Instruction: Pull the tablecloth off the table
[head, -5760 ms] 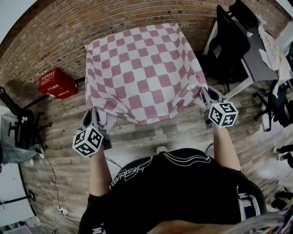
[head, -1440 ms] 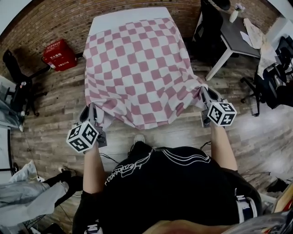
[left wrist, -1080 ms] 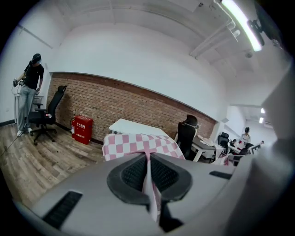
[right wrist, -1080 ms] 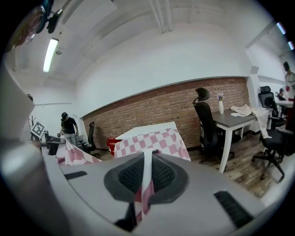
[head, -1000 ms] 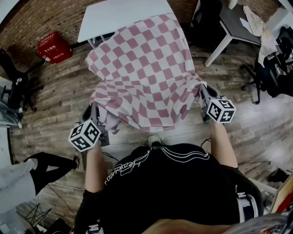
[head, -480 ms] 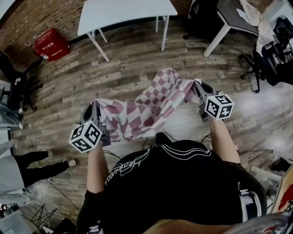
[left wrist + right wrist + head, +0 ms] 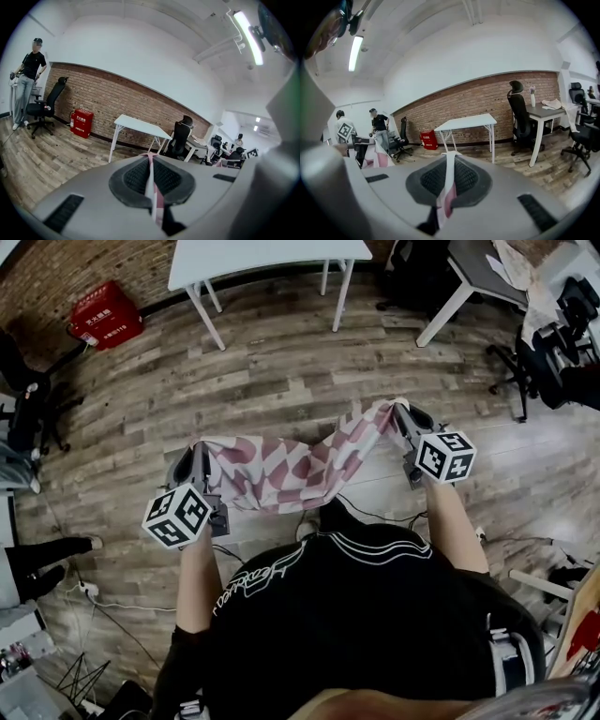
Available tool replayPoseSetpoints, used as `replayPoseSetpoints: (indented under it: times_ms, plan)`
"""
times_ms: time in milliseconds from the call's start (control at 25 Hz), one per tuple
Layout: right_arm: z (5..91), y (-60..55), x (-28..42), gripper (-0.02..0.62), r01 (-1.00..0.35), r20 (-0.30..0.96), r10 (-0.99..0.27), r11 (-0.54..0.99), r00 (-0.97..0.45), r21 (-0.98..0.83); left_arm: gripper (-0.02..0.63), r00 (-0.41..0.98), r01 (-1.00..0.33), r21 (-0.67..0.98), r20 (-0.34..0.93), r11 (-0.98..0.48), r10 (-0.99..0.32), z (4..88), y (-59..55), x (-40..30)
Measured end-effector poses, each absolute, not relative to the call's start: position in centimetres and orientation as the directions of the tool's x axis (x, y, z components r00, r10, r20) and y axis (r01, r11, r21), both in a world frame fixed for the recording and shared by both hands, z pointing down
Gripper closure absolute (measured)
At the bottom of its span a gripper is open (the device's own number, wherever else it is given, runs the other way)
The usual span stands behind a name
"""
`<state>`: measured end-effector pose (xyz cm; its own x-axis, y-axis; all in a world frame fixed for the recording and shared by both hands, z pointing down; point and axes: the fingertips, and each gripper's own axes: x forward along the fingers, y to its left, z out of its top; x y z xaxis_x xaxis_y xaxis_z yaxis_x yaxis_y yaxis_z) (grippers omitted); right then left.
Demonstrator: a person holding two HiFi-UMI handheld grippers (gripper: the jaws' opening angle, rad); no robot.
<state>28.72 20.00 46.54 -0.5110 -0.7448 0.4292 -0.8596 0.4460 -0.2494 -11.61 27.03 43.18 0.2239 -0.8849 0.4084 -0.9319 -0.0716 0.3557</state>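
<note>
The pink-and-white checked tablecloth [image 7: 291, 465] hangs slack between my two grippers, clear of the white table [image 7: 267, 254], whose top is bare at the top of the head view. My left gripper [image 7: 200, 460] is shut on one corner of the cloth; in the left gripper view a thin strip of the cloth [image 7: 151, 180] is pinched between the jaws. My right gripper [image 7: 401, 416] is shut on the other corner, and the same kind of cloth strip [image 7: 448, 185] shows between its jaws. The table [image 7: 138, 127] stands a few steps ahead.
A red crate [image 7: 105, 313] sits by the brick wall at left. Black office chairs [image 7: 417, 273] and a grey desk [image 7: 487, 277] stand at right. A person [image 7: 28, 79] stands far left beside another chair. Cables lie on the wooden floor [image 7: 122, 606].
The cloth has slid fully off the table and dropped to hang between the grippers. The person holding it has stepped back, so the bare table is farther away.
</note>
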Motion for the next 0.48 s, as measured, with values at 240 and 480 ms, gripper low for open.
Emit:
replayPoseSetpoints:
  times_ms: [240, 480]
  plan:
    - [46.5, 20.3, 28.6, 0.597, -0.867, 0.420, -0.758, 0.424, -0.499, -0.264, 0.600, 0.244, -0.931, 0.353, 0.413, -0.093, -0.877, 43.2, 27.3, -11.4]
    - [46.4, 22.4, 28.5, 0.597, -0.874, 0.404, -0.776, 0.405, -0.484, -0.269, 0.600, 0.262, -0.930, 0.349, 0.399, -0.119, -0.879, 43.0, 29.1, -11.1]
